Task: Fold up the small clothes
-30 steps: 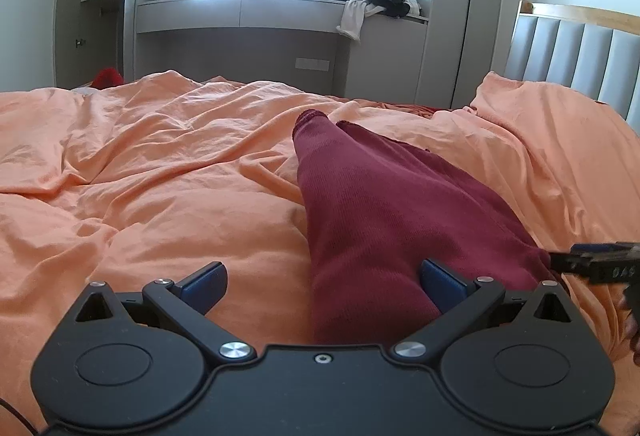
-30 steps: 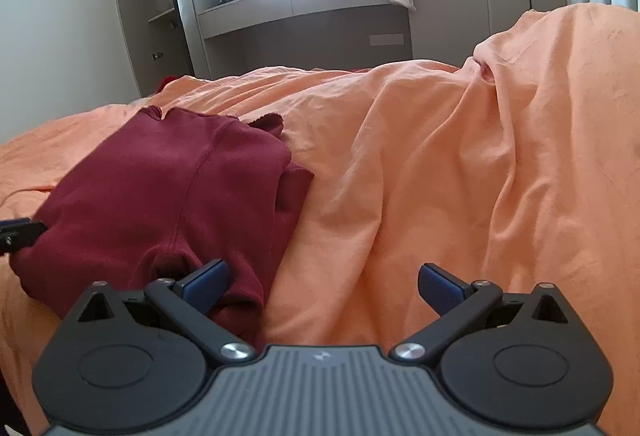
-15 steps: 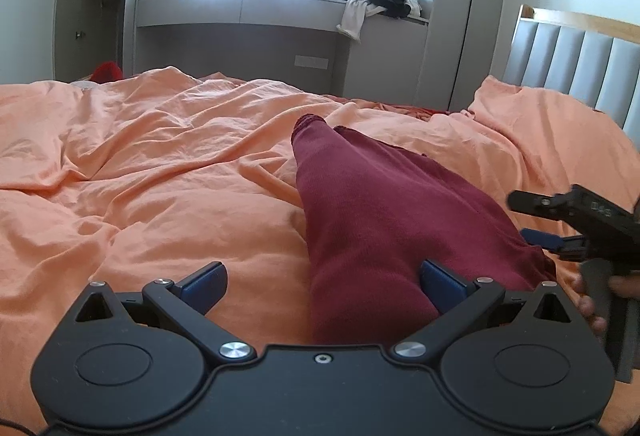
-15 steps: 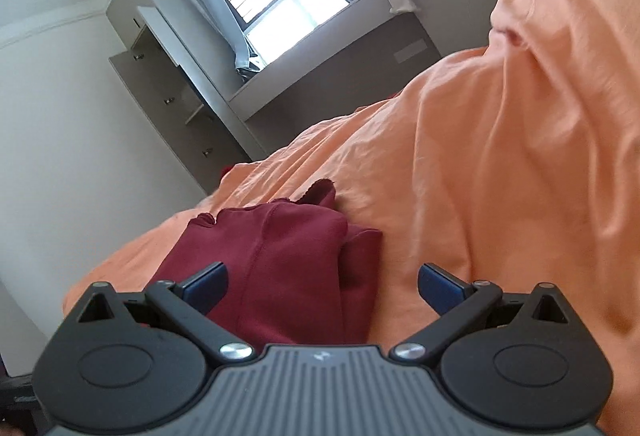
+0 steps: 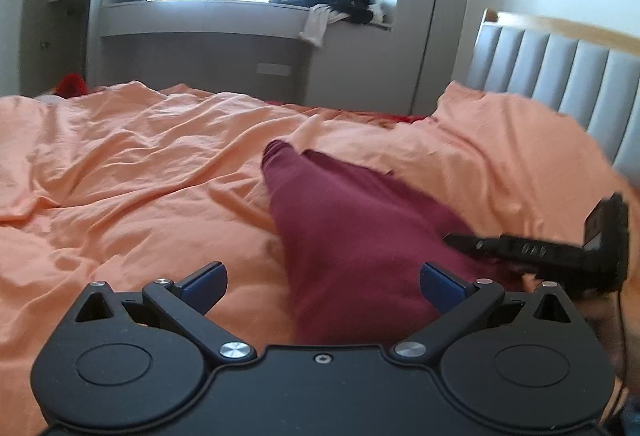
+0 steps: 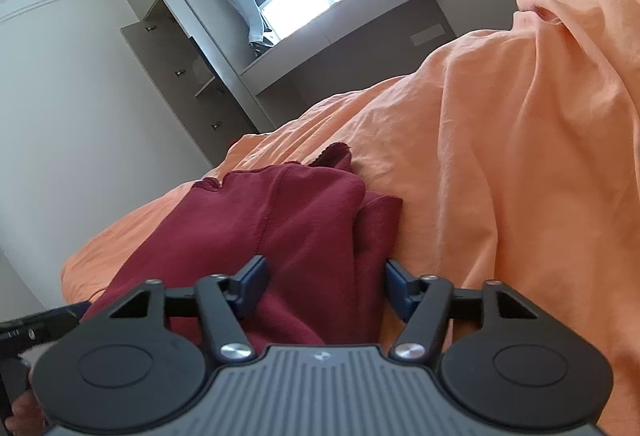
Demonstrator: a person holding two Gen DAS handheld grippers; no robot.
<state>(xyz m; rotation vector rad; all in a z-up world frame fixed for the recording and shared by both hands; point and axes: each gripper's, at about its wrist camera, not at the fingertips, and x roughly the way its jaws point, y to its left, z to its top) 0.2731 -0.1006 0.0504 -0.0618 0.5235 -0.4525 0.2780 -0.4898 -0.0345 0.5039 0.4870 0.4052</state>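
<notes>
While our right gripper (image 6: pixel 326 286) is closing w/ the maroon garment (image 6: pixel 288 236) between its fingers, not yet clenched, our left gripper (image 5: pixel 322 282) stays-free: spread wide, garment's edge between, on orange sheet (image 5: pixel 140 176).

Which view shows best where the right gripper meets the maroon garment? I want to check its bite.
The right wrist view: the maroon garment bunches between the right gripper's closing blue pads. The left wrist view shows that gripper only side-on, blurred, at the garment's right edge.
</notes>
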